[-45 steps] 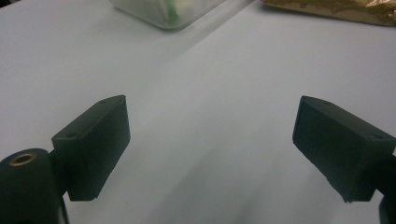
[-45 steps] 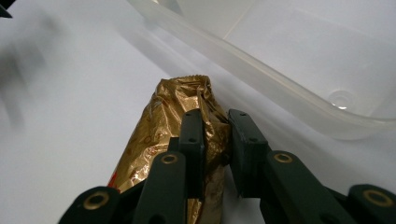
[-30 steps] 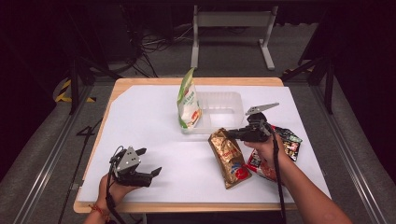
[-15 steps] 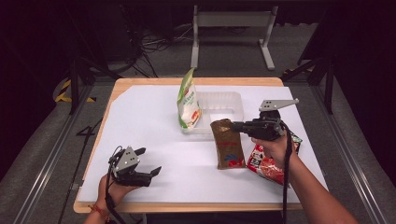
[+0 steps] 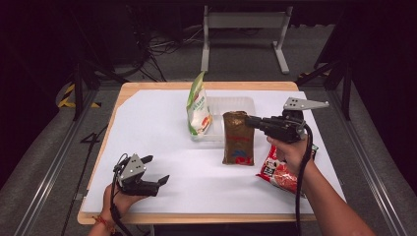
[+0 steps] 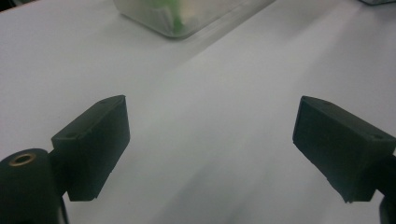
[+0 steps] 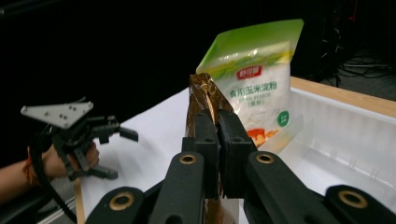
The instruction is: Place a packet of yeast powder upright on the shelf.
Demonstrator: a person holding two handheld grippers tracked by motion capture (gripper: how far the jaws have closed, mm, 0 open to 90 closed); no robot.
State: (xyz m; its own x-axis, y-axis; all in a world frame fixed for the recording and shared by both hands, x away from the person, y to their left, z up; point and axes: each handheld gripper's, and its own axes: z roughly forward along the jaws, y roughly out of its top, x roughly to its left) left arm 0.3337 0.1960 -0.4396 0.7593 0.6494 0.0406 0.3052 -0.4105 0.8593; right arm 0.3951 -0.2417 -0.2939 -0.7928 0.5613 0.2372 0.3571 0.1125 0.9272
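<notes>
My right gripper (image 5: 249, 121) is shut on the top edge of a brown snack bag (image 5: 238, 138), which hangs upright at the clear bin's (image 5: 242, 103) front right corner. In the right gripper view the jaws (image 7: 217, 117) pinch the bag's crimped top (image 7: 201, 92). A green and white pouch (image 5: 198, 106) stands at the left end of the bin, and appears again (image 7: 256, 82) just behind the brown bag. My left gripper (image 5: 158, 179) rests open near the table's front left, with nothing between its pads (image 6: 95, 143).
A red snack bag (image 5: 281, 171) lies on the white sheet (image 5: 152, 128) under the right hand. A corner of the clear bin (image 6: 187, 16) shows far ahead of the left jaws. The left gripper (image 7: 119, 154) is seen across the table.
The right gripper has lifted the brown bag off the sheet and carried it back and up toward the bin, uncovering the red bag. The left gripper has stayed put.
</notes>
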